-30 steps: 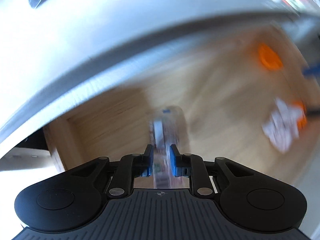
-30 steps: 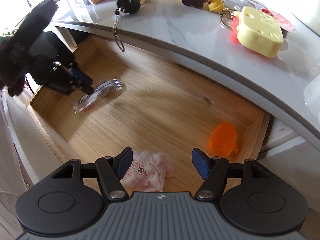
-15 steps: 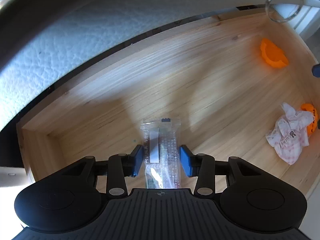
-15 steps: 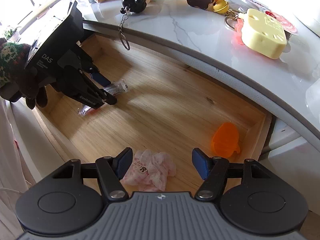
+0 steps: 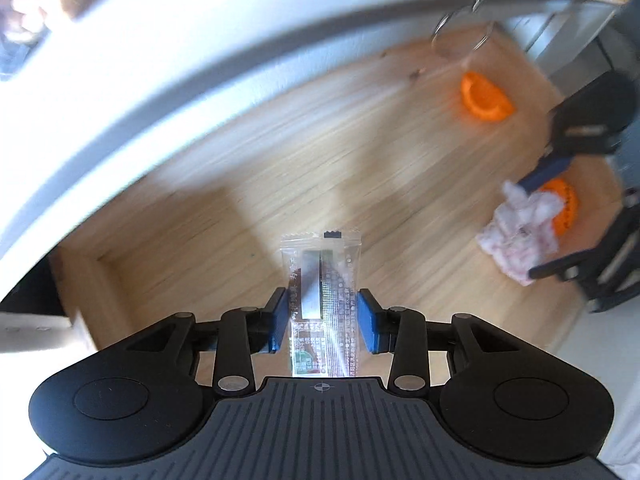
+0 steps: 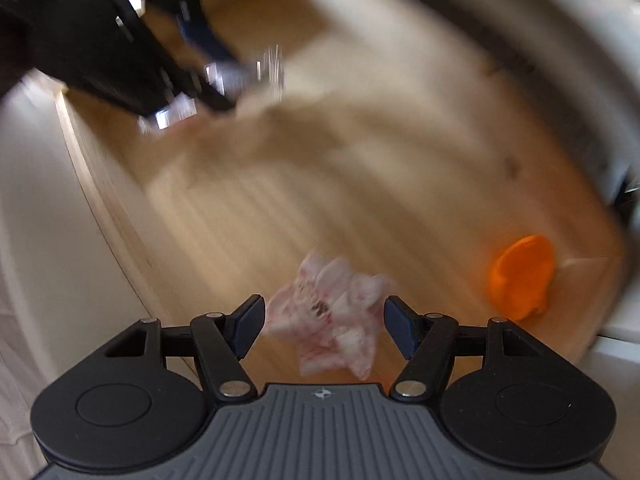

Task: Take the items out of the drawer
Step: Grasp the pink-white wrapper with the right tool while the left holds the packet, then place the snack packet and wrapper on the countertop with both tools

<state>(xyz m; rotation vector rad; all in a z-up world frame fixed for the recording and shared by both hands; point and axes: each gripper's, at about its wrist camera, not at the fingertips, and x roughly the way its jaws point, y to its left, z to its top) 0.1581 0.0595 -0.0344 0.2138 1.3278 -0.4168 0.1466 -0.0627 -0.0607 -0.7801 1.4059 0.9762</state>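
A clear printed packet (image 5: 320, 280) stands sharp between the blue pads of my left gripper (image 5: 322, 320), while the wooden drawer floor (image 5: 280, 168) behind it smears. The jaws are closing, with both pads on the packet's edges. From the right wrist view this gripper (image 6: 208, 64) and its packet (image 6: 240, 76) are a blur at the upper left. My right gripper (image 6: 324, 320) points down and is open. A crumpled pink-and-white cloth (image 6: 332, 316) lies between its fingers, with neither pad touching it. The left wrist view shows the cloth (image 5: 516, 236) under that gripper (image 5: 552, 220).
An orange wedge-shaped piece (image 5: 484, 100) (image 6: 522, 280) lies in the drawer's far right corner. A second orange piece (image 5: 566, 210) peeks out from behind the cloth. A grey stone countertop (image 5: 200, 60) overhangs the drawer, and a key ring (image 5: 460, 36) dangles from its edge.
My left jaws widened and now hold the packet across its width, and the hand has shifted. The right gripper came down over the pink cloth, which now sits between its fingers.
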